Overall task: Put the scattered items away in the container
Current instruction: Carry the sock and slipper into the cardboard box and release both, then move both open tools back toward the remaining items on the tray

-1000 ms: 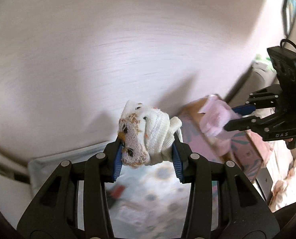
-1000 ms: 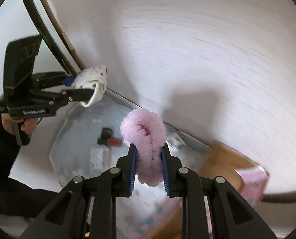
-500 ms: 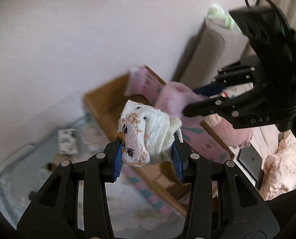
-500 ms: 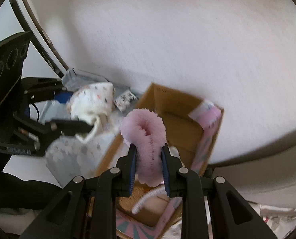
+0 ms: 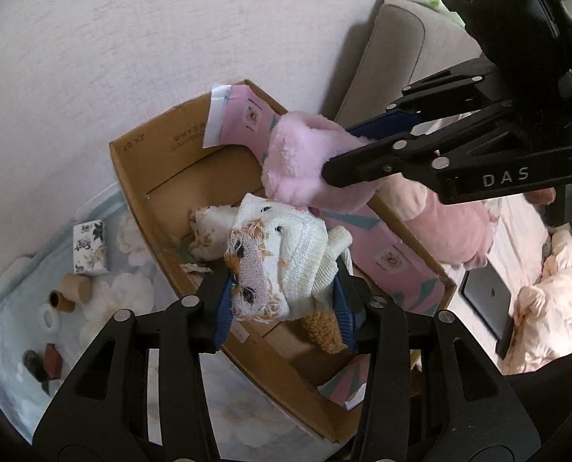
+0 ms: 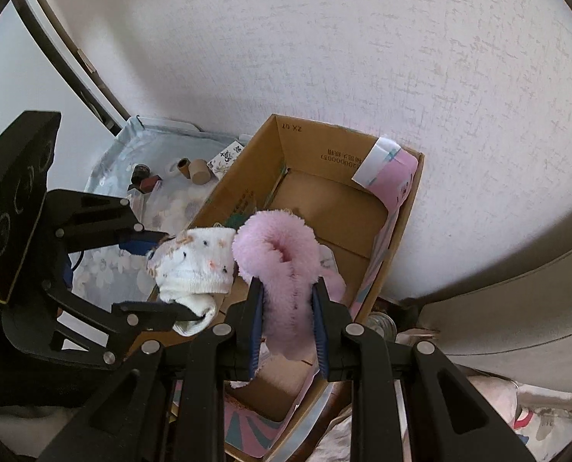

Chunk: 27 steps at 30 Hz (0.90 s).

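My left gripper (image 5: 284, 300) is shut on a white patterned sock (image 5: 278, 258) and holds it above the open cardboard box (image 5: 139, 192). My right gripper (image 6: 286, 308) is shut on a fluffy pink sock (image 6: 278, 246), also above the box (image 6: 347, 208). In the right wrist view the left gripper (image 6: 162, 273) and white sock (image 6: 193, 265) are just left of the pink sock. In the left wrist view the right gripper (image 5: 366, 146) holds the pink sock (image 5: 297, 161) over the box's far part. Another white sock (image 5: 209, 231) lies inside the box.
The box stands against a white wall, on a floral cloth (image 5: 124, 292). On the cloth lie a small patterned box (image 5: 89, 246), cardboard rolls (image 5: 74, 288) and small dark items (image 5: 43, 358). A grey sofa (image 5: 401, 57) and pink bedding (image 5: 547, 296) are to the right.
Both grippers have swung down from facing the wall and moved over the box, each still holding its sock. The two socks are now side by side above the box.
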Tool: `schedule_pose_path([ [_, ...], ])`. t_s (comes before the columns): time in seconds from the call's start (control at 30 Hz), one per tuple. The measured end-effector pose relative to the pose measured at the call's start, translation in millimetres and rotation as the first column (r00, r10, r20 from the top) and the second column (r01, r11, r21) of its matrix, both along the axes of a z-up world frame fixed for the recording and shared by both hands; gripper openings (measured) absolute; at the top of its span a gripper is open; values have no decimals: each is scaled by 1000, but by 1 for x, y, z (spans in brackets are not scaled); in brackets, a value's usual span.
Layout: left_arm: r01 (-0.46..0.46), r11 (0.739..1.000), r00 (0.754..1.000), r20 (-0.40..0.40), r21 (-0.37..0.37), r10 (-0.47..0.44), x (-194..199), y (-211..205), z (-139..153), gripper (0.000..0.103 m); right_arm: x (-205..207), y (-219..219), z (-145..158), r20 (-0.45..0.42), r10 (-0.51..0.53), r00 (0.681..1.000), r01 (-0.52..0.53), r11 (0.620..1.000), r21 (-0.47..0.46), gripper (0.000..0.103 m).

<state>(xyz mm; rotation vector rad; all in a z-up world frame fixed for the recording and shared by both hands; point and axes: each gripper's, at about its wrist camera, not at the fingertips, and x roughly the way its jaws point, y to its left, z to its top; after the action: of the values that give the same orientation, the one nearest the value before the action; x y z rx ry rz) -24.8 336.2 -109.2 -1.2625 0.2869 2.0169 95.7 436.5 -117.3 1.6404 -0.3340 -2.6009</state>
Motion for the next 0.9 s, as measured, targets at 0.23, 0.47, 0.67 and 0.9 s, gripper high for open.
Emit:
schedule_pose_path([
  [0.23,-41,999,999,-9,-6,41,13,-15,4,102,-6,-5,11,-25,-13,1000,14,999,39,62],
  [0.47,-113,994,990,-83,2,112,26,-45,25,102,-5,-14,26,-68,13,998,-10,999,41,62],
  [0.67,-182,983,972,-149,5,180,36,-73,43,102,-11,-38,48,-128,69,989,-56,993,101,62],
  [0.9,-295,955,936,-196,18,293,47,-124,60,103,-28,-65,68,-181,142,973,-123,986,116,62],
])
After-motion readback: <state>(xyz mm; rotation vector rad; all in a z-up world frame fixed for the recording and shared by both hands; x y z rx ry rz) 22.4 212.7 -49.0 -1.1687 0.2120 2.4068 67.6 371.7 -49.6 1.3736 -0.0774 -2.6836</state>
